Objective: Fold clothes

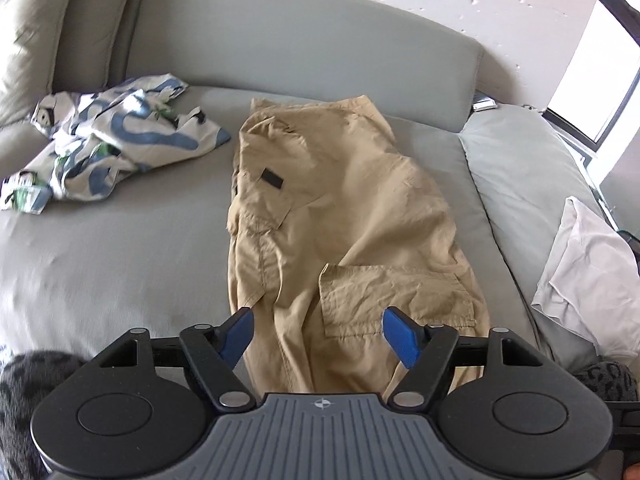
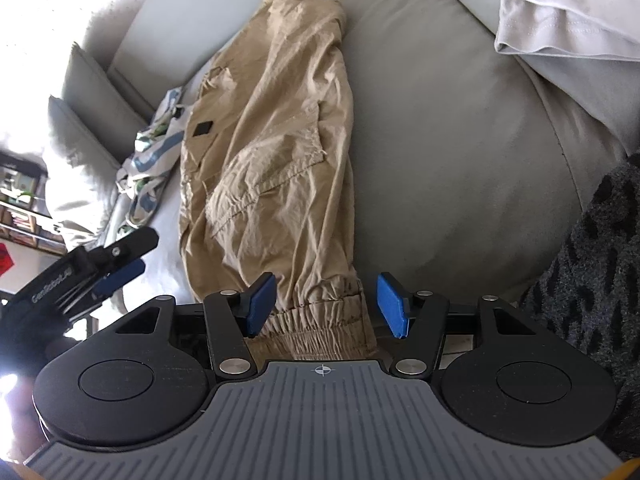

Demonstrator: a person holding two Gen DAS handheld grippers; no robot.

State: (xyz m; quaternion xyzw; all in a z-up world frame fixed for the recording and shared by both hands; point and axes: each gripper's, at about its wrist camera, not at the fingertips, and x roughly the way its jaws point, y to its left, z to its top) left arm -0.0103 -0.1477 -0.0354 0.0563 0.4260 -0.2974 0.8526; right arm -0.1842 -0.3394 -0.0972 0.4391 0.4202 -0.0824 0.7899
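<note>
The tan pants [image 1: 344, 216] lie flat on the couch [image 1: 120, 248]. Both grippers, left [image 1: 318, 330] and right [image 2: 326, 304], have fingers wide open over the near end, holding nothing.

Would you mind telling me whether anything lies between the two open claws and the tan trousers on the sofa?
Nothing visible does. The right claw already straddles the elastic cuff of the tan trousers, and the left claw hangs open just above the cloth by the cargo pocket. The patterned garment lies off to the side, clear of both.

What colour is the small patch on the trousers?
Black, on tan trousers; the patch shows best in the left wrist view.
</note>
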